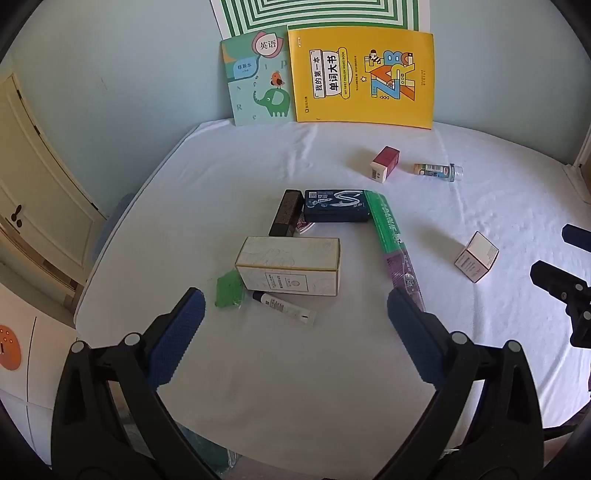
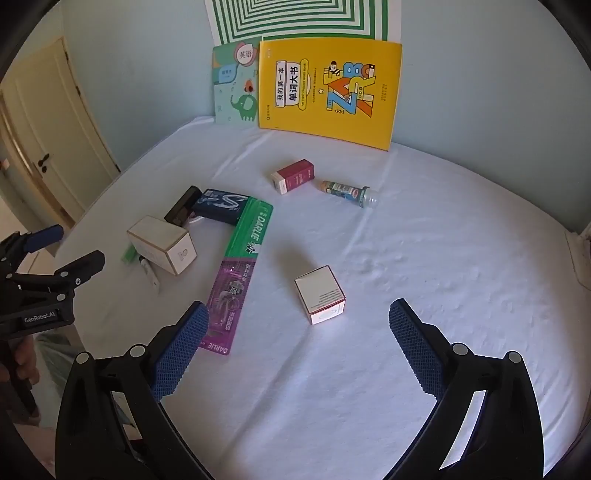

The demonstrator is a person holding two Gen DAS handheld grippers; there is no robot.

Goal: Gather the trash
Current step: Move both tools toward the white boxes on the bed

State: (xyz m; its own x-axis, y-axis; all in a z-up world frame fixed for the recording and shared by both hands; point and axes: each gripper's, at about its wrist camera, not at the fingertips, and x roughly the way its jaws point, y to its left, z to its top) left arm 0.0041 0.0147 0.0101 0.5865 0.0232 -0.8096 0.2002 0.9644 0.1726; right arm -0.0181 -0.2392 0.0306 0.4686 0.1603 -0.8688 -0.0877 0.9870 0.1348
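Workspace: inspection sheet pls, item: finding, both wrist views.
Surface: white sheet, wrinkled.
Job's things: cream box, green scrap and small white tube beside it; dark brown box; navy box; green Darlie carton; purple Darlie pack; white cube box; maroon box; small bottle lying down.
Clutter: yellow word book, elephant workbook, leaning on wall.
Grippers: left gripper open, empty; right gripper open, empty.
Cables: nothing seen.
Surroundings: door, green-striped poster.
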